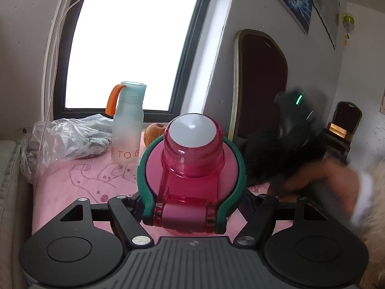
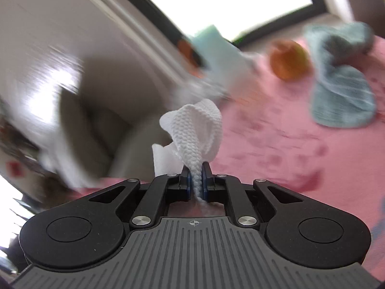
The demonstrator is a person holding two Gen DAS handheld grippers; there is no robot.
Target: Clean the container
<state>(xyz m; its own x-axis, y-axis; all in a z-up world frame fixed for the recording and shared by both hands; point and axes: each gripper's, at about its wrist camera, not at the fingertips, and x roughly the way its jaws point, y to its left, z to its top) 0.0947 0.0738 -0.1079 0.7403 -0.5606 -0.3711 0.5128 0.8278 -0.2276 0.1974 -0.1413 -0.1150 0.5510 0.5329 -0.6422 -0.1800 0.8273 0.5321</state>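
My left gripper (image 1: 191, 154) is shut on a pink bottle (image 1: 192, 168) with a clear pink flip lid and a white cap top; its green curved fingers (image 1: 145, 168) wrap both sides of the bottle over the pink tablecloth (image 1: 79, 187). My right gripper (image 2: 196, 178) is shut on a white textured cloth (image 2: 195, 130) that stands bunched up from between the pads. In the left wrist view the right gripper shows as a dark blur (image 1: 296, 132) to the right of the bottle, with the hand that holds it.
A frosted bottle (image 1: 128, 125) with an orange strap stands near the window. An apple (image 1: 154, 133) lies behind the pink bottle. A plastic bag (image 1: 67, 137) lies at the left. A blue-grey towel (image 2: 341, 84) lies on the tablecloth. A dark chair (image 1: 262, 84) stands by the wall.
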